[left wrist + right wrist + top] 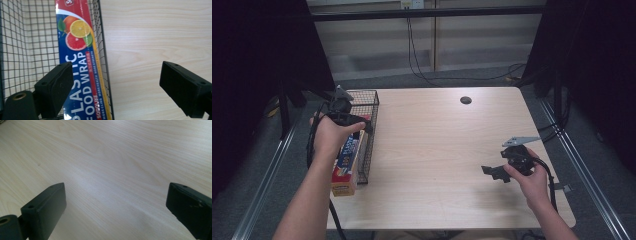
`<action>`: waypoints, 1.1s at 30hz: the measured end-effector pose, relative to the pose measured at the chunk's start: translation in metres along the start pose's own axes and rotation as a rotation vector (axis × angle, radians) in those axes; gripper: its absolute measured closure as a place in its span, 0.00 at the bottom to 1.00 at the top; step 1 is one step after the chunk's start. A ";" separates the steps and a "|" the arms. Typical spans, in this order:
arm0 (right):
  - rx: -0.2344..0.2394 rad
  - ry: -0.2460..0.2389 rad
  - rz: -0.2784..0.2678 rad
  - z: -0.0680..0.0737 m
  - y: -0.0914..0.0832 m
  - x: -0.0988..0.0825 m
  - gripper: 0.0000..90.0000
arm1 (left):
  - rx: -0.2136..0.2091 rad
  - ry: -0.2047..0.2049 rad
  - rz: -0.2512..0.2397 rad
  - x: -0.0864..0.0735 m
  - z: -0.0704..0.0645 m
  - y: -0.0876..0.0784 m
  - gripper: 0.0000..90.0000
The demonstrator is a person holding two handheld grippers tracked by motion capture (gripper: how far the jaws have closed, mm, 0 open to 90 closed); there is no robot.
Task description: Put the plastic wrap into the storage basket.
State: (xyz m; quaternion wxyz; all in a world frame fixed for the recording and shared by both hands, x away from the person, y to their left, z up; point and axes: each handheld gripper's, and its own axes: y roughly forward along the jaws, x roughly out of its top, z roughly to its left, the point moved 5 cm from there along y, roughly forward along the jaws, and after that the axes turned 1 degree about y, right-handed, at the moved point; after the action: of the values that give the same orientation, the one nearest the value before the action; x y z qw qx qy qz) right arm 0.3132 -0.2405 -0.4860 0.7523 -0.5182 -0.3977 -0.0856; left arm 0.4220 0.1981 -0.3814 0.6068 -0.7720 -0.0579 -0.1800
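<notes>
A long box of plastic food wrap [347, 161], blue and red with citrus fruit printed on it, lies lengthwise in a black wire basket [371, 99] at the table's left edge. The box's near end sticks out of the basket toward me. My left gripper [361, 123] hovers over the basket, held by a hand. In the left gripper view its jaws [117, 87] stand wide apart above the box [80, 50] and the basket's wall [103, 52], pressing on nothing. My right gripper [493, 172] rests low over the bare wood at the right, jaws open [115, 210] with nothing between them.
The light wooden table [437, 145] has a small round dark hole [465, 100] near its far edge. Black cables [422, 65] run across the grey floor behind it. Dark curtains stand at both sides.
</notes>
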 end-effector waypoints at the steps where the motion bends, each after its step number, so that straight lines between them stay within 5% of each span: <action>1: 0.000 0.000 0.000 0.000 0.000 0.000 0.03 | -0.005 0.000 -0.003 0.000 -0.002 0.000 0.13; 27: 0.006 0.005 0.006 0.001 -0.001 0.000 0.03 | -0.100 0.091 -0.023 -0.008 -0.043 -0.005 0.13; 33: 0.007 -0.005 0.001 0.001 -0.001 0.000 0.03 | -0.115 0.138 -0.035 -0.011 -0.056 -0.003 0.13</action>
State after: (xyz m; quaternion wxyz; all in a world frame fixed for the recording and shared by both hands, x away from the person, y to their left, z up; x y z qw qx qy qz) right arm 0.3125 -0.2393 -0.4851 0.7532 -0.5158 -0.3998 -0.0825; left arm 0.3986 0.1466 -0.3711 0.5610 -0.7901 -0.0189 -0.2462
